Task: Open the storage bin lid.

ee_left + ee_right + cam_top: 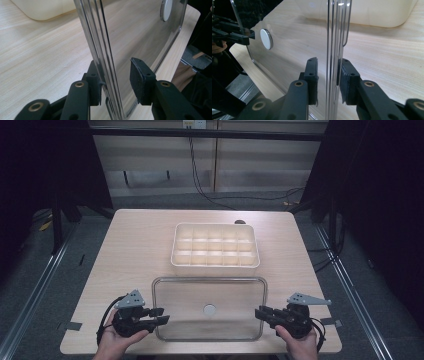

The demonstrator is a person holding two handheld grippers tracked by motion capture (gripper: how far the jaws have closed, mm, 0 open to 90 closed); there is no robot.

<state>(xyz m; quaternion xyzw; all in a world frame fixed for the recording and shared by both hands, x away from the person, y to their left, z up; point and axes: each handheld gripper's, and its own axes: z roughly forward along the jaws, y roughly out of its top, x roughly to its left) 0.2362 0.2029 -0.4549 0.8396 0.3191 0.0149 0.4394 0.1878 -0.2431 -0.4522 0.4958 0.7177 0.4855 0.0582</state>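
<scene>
The light wooden table carries a cream compartment tray toward its far side, divided into 3 rows of small cells. Just in front of the tray, on the person's side and near it without touching, lies a clear rectangular lid with rounded corners and a raised rim, flat on the wood, with 1 small white round disc at its middle. The left gripper, held in the person's left hand, sits at the lid's left edge; in the left gripper view the rim stands between the 2 black jaws, touching 1 pad while a slim gap shows beside the other, the jaws drawn in about as close as they go. The right gripper, in the right hand, meets the lid's right edge, and in the right gripper view its 2 pads close on the clear rim from both sides.
</scene>
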